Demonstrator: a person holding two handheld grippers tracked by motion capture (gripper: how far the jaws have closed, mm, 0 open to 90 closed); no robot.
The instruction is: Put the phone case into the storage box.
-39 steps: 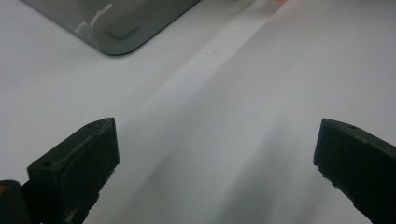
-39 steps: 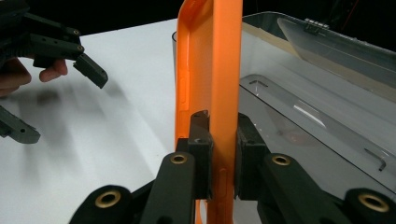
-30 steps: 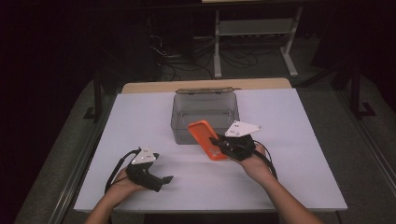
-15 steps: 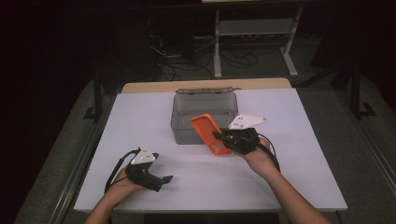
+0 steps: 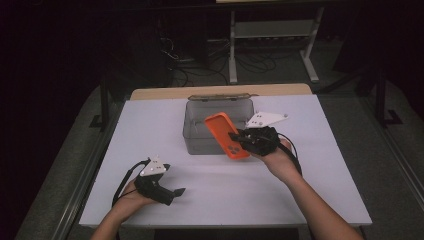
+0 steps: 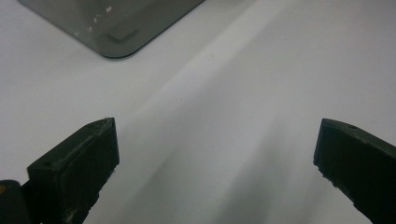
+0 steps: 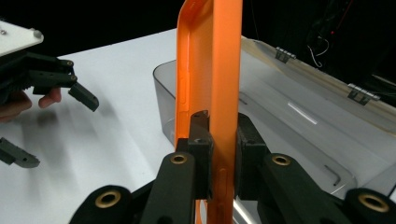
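Note:
An orange phone case (image 5: pixel 226 135) hangs in the air at the near right edge of a clear grey plastic box (image 5: pixel 195 131). My right gripper (image 5: pixel 238 138) is shut on its lower end. In the right gripper view the orange phone case (image 7: pixel 210 79) stands upright and edge-on, its rim pinched between the two black pads (image 7: pixel 201 154), with the box (image 7: pixel 280 116) behind it. My left gripper (image 5: pixel 176 194) rests low over the white table near its front left, jaws wide apart with nothing between the fingertips (image 6: pixel 79 163).
The white table (image 5: pixel 150 125) has bare surface around the box. The box's open lid (image 5: pixel 220 97) lies hinged back at the far side. A corner of the box (image 6: pixel 116 28) lies ahead of the left gripper. Dark floor, cables and a metal stand lie beyond the table.
The right gripper has lifted the orange case up and toward the box, from above the table to the box's near right edge. The left gripper has stayed put.

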